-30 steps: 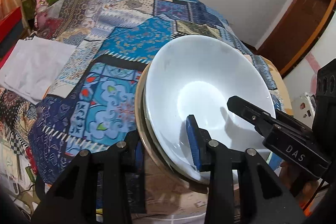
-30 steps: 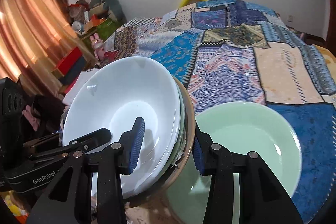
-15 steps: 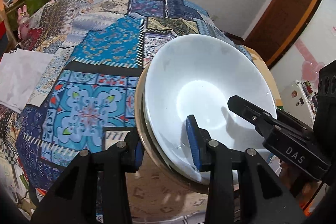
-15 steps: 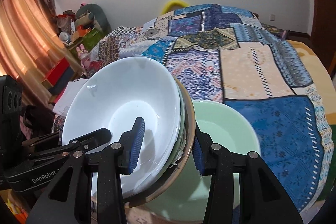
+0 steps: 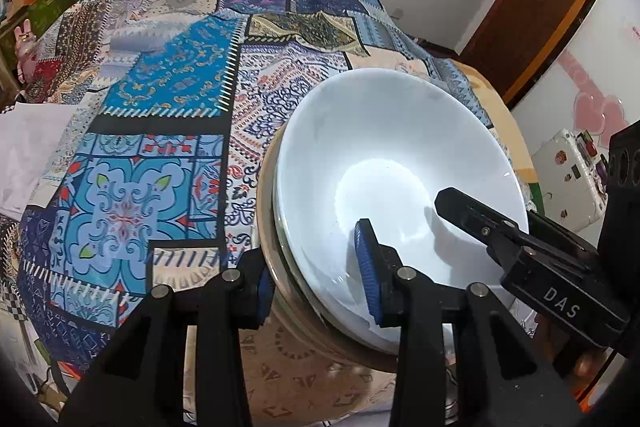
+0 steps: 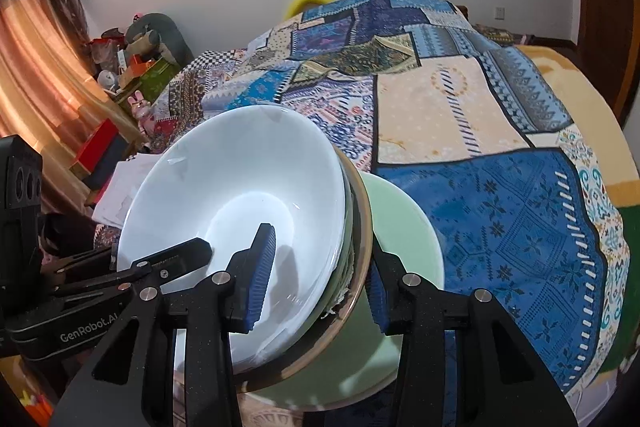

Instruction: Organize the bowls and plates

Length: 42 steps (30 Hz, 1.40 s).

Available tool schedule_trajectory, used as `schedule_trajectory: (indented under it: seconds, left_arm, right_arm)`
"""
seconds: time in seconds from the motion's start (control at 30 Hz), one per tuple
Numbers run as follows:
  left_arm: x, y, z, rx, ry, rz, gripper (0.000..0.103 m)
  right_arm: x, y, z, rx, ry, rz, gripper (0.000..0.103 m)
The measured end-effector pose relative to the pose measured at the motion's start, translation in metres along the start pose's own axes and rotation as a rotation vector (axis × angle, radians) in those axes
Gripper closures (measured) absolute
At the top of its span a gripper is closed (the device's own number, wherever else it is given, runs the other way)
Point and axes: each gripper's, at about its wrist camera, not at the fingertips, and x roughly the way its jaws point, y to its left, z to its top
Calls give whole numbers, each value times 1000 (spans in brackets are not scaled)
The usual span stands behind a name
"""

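Note:
A white bowl (image 5: pixel 384 163) sits on top of a nested stack whose outermost bowl is tan (image 5: pixel 266 227). My left gripper (image 5: pixel 314 279) is shut on the stack's left rim, one blue pad inside the white bowl and one outside. My right gripper (image 6: pixel 320 287) is shut on the opposite rim in the same way. Its black finger (image 5: pixel 520 247) reaches into the bowl in the left wrist view. The stack is held tilted. In the right wrist view a pale green bowl (image 6: pixel 404 227) lies on the bed, partly hidden under the white bowl (image 6: pixel 240 187) and its stack.
A patchwork bedspread (image 6: pixel 520 227) covers the bed beneath everything. A folded white cloth (image 5: pixel 24 147) lies at its left edge. Cluttered shelves and boxes (image 6: pixel 132 67) stand by an orange curtain on the left, and a wooden door (image 5: pixel 540 7) is at the far right.
Both grippers, still shut on the stack, have carried it across the bed. The green bowl now lies closer in, more underneath the stack's right side.

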Motion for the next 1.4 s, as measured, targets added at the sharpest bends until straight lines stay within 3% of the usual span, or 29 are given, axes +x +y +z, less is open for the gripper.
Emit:
schedule_trajectory:
  seconds: [0.47, 0.8, 0.97, 1.17, 1.4]
  left_arm:
    - [25, -3, 3, 5, 44, 4, 66]
    - [27, 9, 0, -40, 65, -38, 66]
    - [10, 3, -6, -11, 3, 16, 65]
    - [-26, -3, -8, 5, -86, 35, 52]
    - [-98, -19, -13, 56, -287, 41, 43]
  right_arm:
    - [11, -14, -5, 29, 28, 0, 64]
    - [9, -11, -7, -11, 16, 6, 62]
    - [-2, -11, -10, -19, -4, -5, 55]
    - [-30, -6, -9, -27, -64, -12, 45]
    - [-80, 10, -6, -73, -199, 3, 39]
